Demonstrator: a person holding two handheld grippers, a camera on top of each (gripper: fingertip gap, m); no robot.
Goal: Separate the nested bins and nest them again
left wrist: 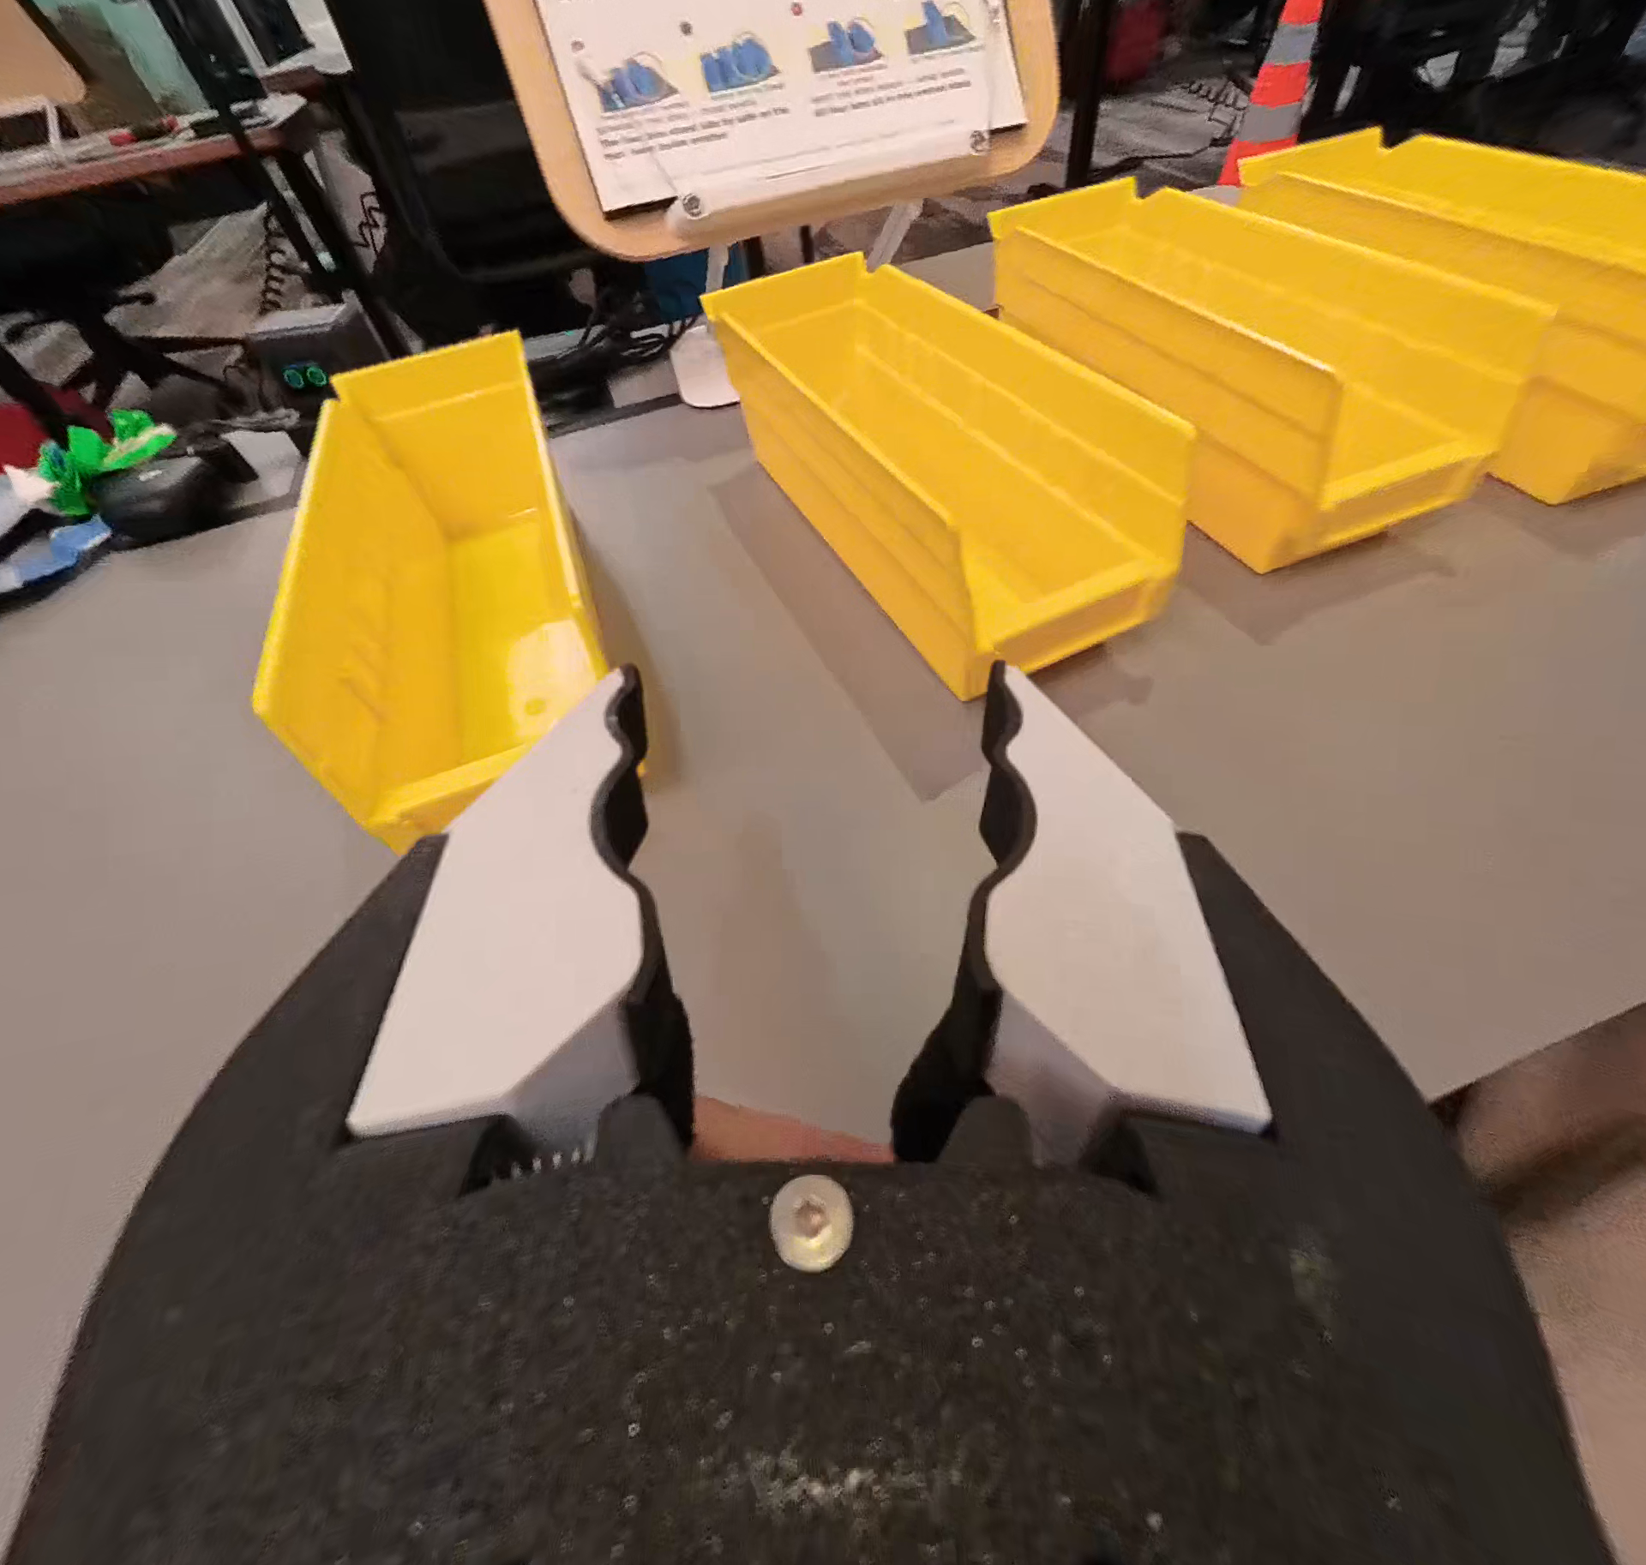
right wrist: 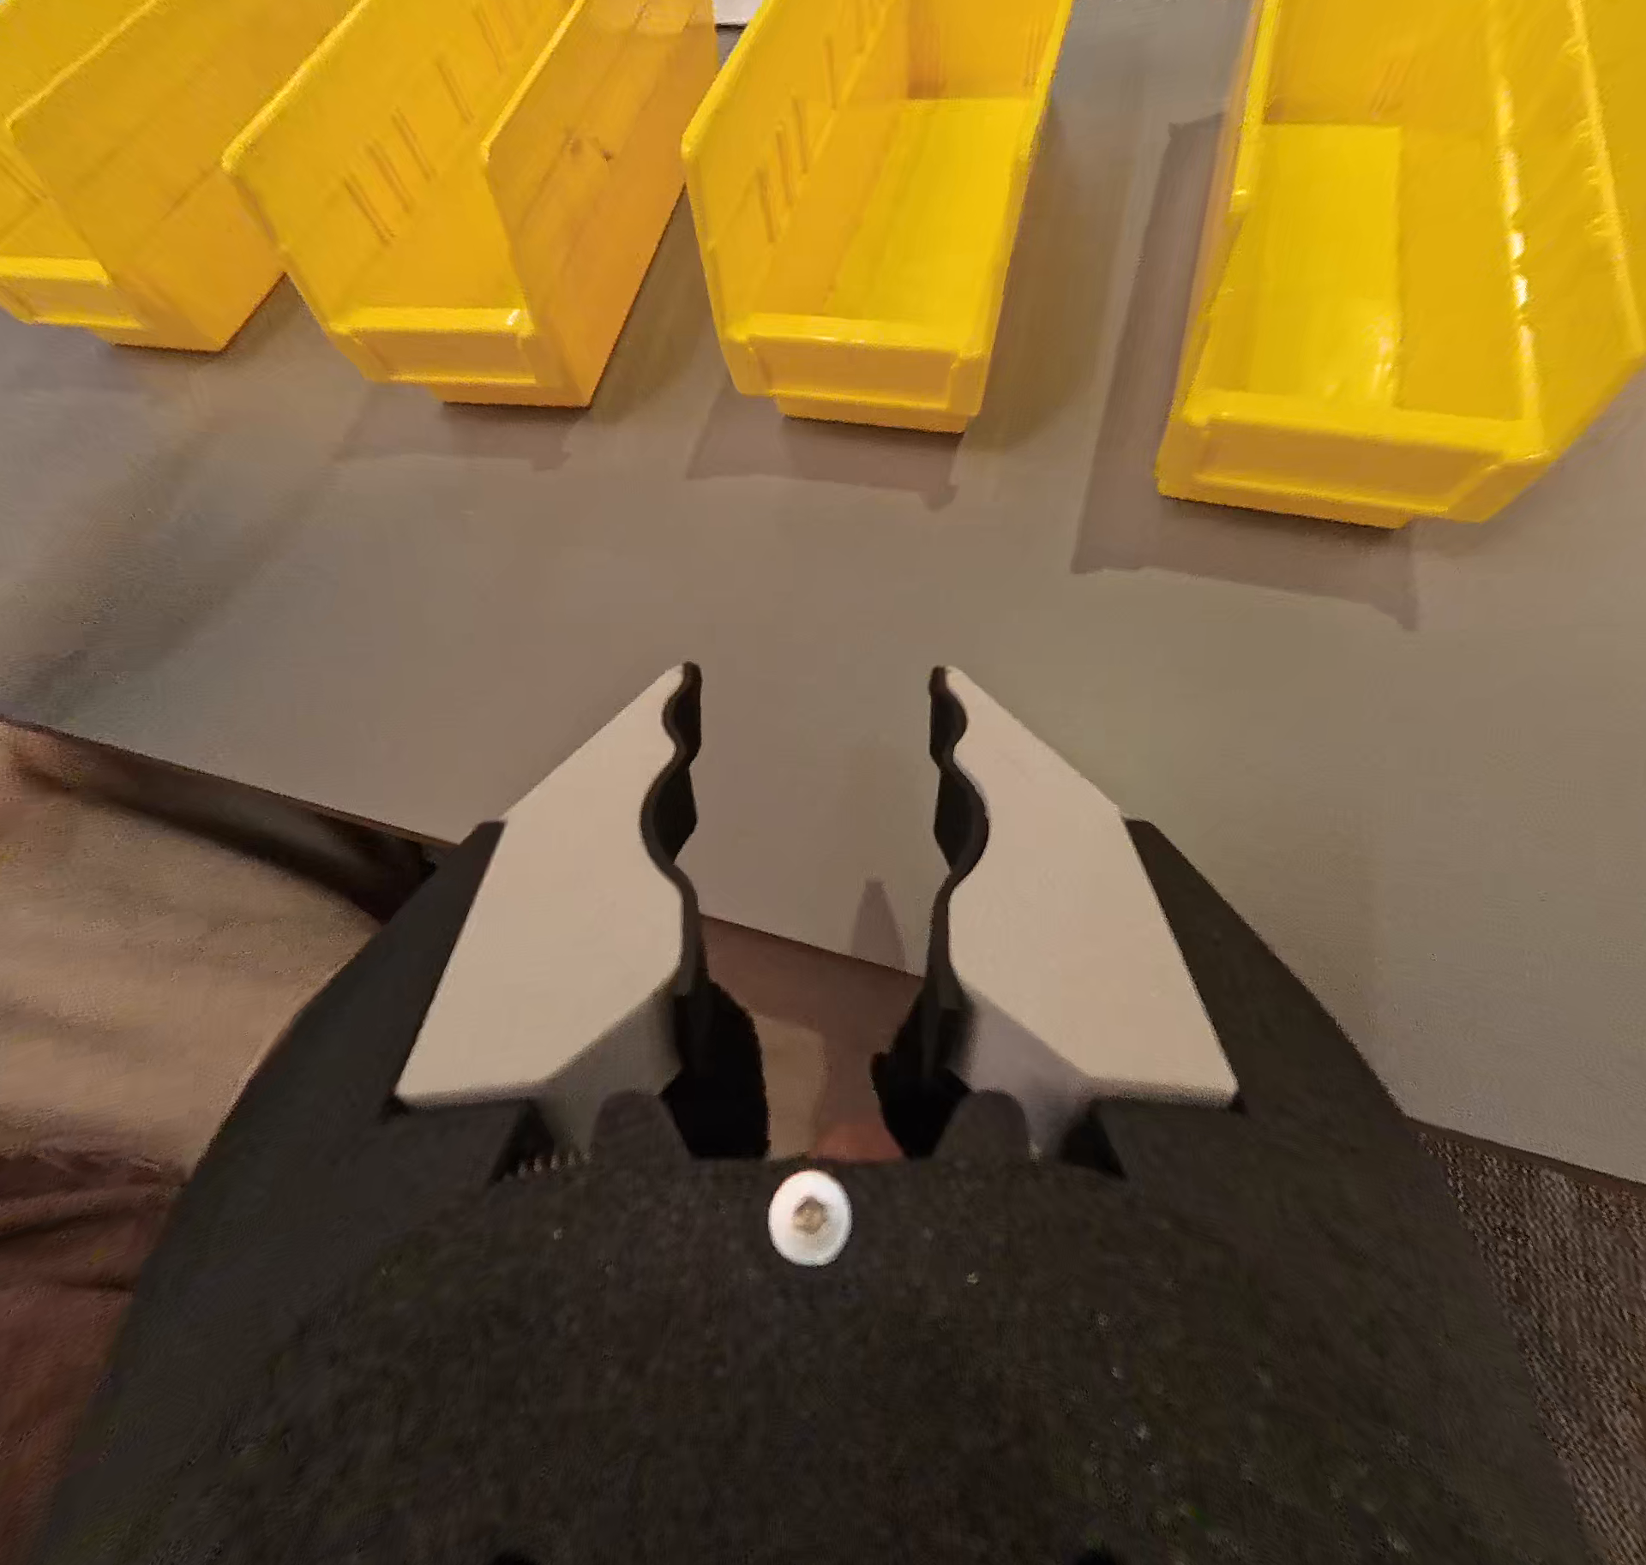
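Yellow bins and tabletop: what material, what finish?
Yellow bins: look like moulded plastic, glossy; highlights on the floors, moulded ribs on thin walls. Tabletop: smooth matte grey, soft shadows, no glare; probably laminate, but the pictures can't settle it.

**Four yellow bins in a row beyond an empty gripper**

The right gripper (right wrist: 815, 676) hangs above the near edge of the grey table (right wrist: 534, 561), its jaws apart with nothing between them. Farther off, four yellow bins lie side by side and apart: the far-left bin (right wrist: 134, 187), the second bin (right wrist: 463, 213), the third bin (right wrist: 882, 213) and the right bin (right wrist: 1389, 276), nearest.
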